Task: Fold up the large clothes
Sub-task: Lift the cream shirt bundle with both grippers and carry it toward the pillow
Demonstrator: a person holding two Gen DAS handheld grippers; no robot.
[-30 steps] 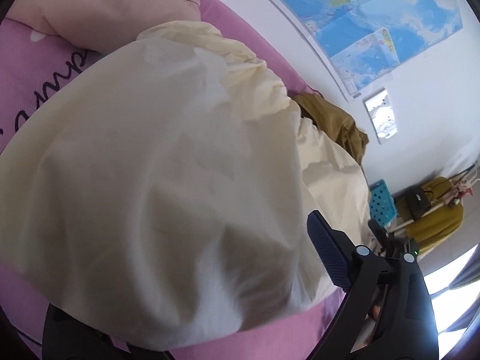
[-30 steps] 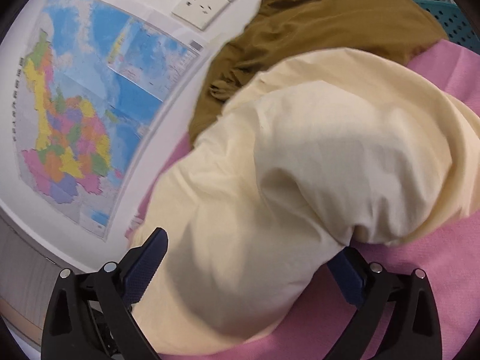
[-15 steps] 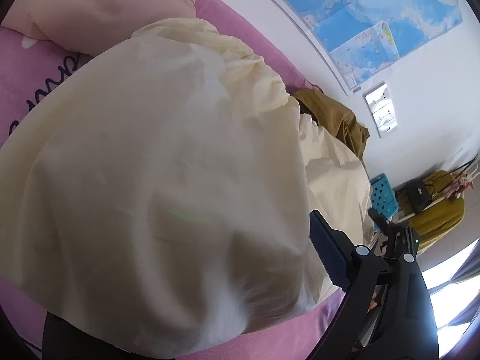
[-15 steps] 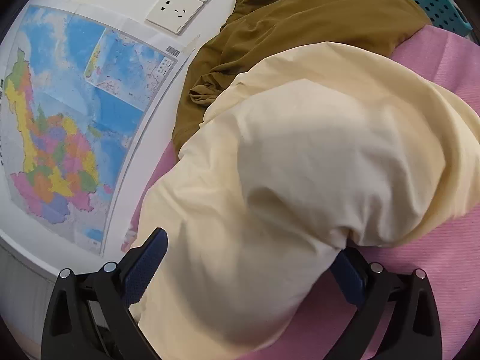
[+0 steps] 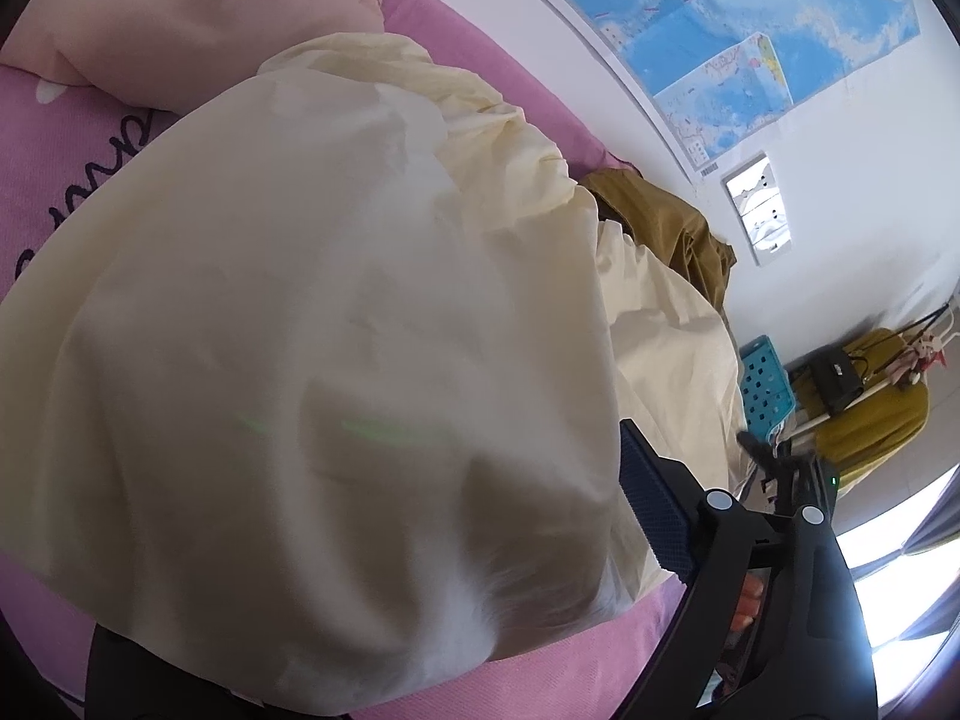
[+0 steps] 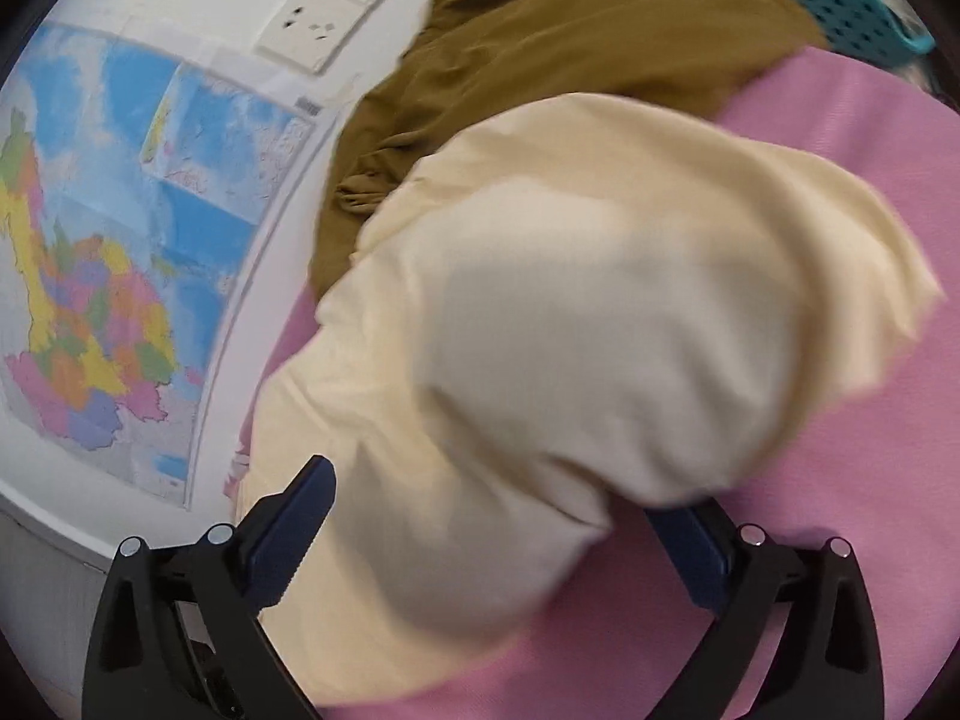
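Pink bedding (image 6: 840,192) covers the bed, with a world map (image 5: 750,18) and wall sockets (image 6: 336,18) on the white wall behind it. A large cream garment (image 5: 312,324) lies draped over both grippers, its far part resting on the bed beside a crumpled mustard-brown cloth (image 6: 588,42). Compared with a second ago, the cream fabric has swung further across the left view and now hides more of it, while in the right view the cloth is blurred and its lobe has spread toward the right, so a fold-over looks to be under way. The right gripper (image 6: 498,546) has its jaws spread wide, the fabric billowing between them; whether they pinch any of it I cannot tell. The left gripper (image 5: 384,606) shows only one blue pad (image 5: 651,510), the other buried under cloth, so its grip cannot be judged either. A peach pillow (image 5: 162,18) sits at the bed's head.
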